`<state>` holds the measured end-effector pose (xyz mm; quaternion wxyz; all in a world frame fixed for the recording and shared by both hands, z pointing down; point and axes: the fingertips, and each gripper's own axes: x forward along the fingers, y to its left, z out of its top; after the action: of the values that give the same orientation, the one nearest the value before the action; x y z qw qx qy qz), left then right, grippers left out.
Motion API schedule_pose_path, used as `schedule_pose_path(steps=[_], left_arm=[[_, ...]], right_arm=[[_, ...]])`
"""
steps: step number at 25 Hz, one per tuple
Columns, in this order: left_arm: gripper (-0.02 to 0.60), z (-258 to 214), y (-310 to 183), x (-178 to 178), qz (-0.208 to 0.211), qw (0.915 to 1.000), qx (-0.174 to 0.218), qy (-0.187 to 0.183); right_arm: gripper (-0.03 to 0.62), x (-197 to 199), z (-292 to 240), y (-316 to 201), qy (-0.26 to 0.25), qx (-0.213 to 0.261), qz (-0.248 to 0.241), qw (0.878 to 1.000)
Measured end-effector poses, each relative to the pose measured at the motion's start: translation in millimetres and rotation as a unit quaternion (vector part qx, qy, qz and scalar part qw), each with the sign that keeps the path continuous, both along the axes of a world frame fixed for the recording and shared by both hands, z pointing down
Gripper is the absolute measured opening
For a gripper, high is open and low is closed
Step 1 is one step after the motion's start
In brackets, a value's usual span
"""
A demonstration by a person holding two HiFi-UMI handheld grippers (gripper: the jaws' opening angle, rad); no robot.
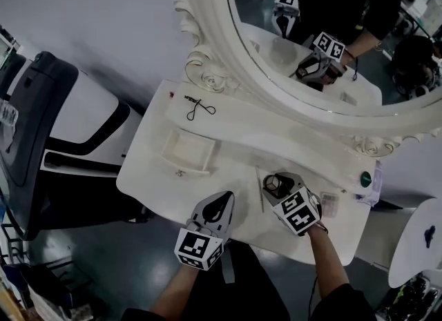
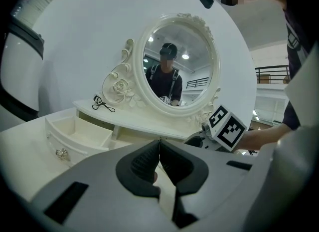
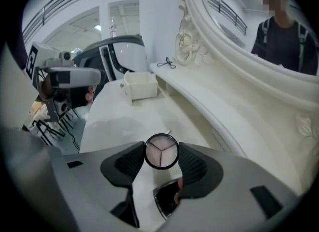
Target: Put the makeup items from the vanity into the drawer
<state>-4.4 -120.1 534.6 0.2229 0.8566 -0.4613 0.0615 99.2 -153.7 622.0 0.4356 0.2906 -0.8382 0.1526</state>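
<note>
Currently at pickup: your right tool (image 3: pixel 161 160) stands open astride the round compact (image 3: pixel 161 151) on the bench (image 1: pixel 235 140), left tool (image 2: pixel 159 157) closed empty; next, clamp it, then carry it to the open drawer (image 1: pixel 185 168).

A round, black-rimmed compact (image 3: pixel 161 151) with three pale sections sits open at the vanity's (image 1: pixel 228 140) front right. A black eyelash curler (image 1: pixel 200 109) lies back left, behind the pulled-out white drawer (image 1: pixel 190 148).
</note>
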Motion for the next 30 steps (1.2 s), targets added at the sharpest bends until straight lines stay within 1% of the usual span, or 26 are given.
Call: schedule_pose_path(steps=[3,6,8,10,14,18,24,30], left_arm=[[0.015,-16,-1,-9,-0.004,0.9999,0.01,-0.004],[0.015,-34,-1,-17,-0.007,0.9997,0.022,-0.006],[0.015,-45,1,-22,-0.011,0.9995,0.03,-0.006],[0.015,-54,2,-31,-0.02,0.9991,0.037,-0.006],[0.015,-66,4,-58,-0.048,0.9979,0.043,-0.006],[0.015,-70,5,-88,-0.074,0.9961,0.046,-0.009],[0.015,-62,3,-121,-0.104,0.9938,0.038,-0.014],[0.015,-51,-12,-145,-0.116,0.9923,0.036,-0.026]], right_arm=[[0.23,-5,-33,-3,-0.053,0.035,0.045,0.997],[0.23,-10,-67,-4,-0.111,0.075,0.088,0.987],[0.23,-16,-87,-2,-0.14,0.097,0.106,0.98],[0.23,-27,-103,-1,-0.161,0.111,0.109,0.975],[0.23,-62,-124,-4,-0.182,0.125,0.086,0.972],[0.23,-109,-130,-14,-0.188,0.124,0.049,0.973],[0.23,-177,-110,-42,-0.175,0.097,-0.002,0.98],[0.23,-221,-75,-66,-0.144,0.062,-0.039,0.987]])
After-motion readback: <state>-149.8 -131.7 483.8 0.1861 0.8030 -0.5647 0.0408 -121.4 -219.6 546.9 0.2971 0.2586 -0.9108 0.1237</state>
